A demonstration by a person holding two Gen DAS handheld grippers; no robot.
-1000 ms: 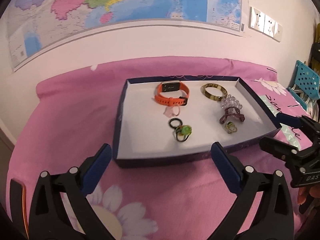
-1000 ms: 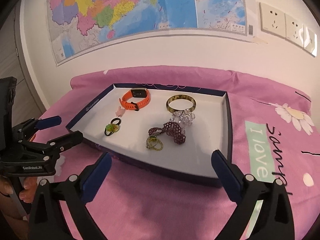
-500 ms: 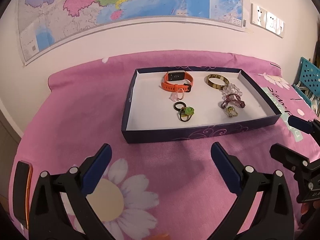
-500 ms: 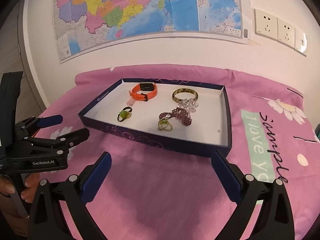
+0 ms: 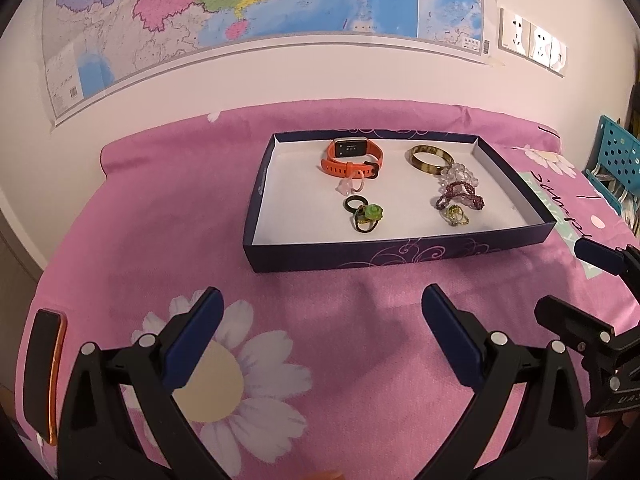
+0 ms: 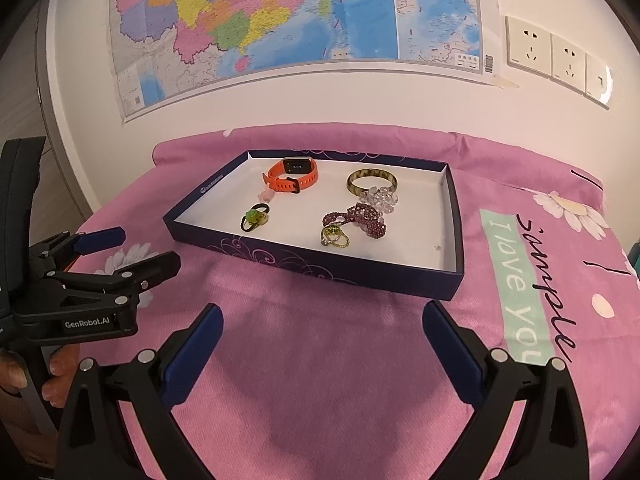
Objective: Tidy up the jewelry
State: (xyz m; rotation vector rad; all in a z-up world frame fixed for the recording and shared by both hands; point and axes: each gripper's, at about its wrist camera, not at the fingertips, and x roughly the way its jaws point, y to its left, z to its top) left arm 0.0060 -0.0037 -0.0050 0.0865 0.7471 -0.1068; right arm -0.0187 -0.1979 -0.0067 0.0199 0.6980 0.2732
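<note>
A dark blue box tray [image 5: 400, 254] [image 6: 280, 258] with a white floor sits on the pink cloth. In it lie an orange watch [image 5: 352, 156] [image 6: 294, 176], a brown bangle [image 5: 430, 159] [image 6: 372, 182], a clear bead bracelet [image 5: 458, 172], a purple bead bracelet [image 5: 460, 196] [image 6: 360, 220], a green flower ring [image 5: 370, 216] [image 6: 254, 218], a gold ring [image 5: 456, 216] [image 6: 334, 238] and a small pink ring [image 5: 352, 184]. My left gripper [image 5: 322, 332] [image 6: 132, 250] is open and empty, in front of the tray. My right gripper [image 6: 320, 344] [image 5: 572, 280] is open and empty, in front of the tray's right part.
The pink flowered cloth [image 5: 160, 220] covers the table against a wall with a map [image 5: 240, 8]. An orange-edged black device [image 5: 42, 372] lies at the cloth's left front edge. A blue perforated basket [image 5: 616, 160] stands at the right.
Both grippers have pulled back from the tray, which now looks smaller and farther. Both stay open and empty. The jewelry has not moved.
</note>
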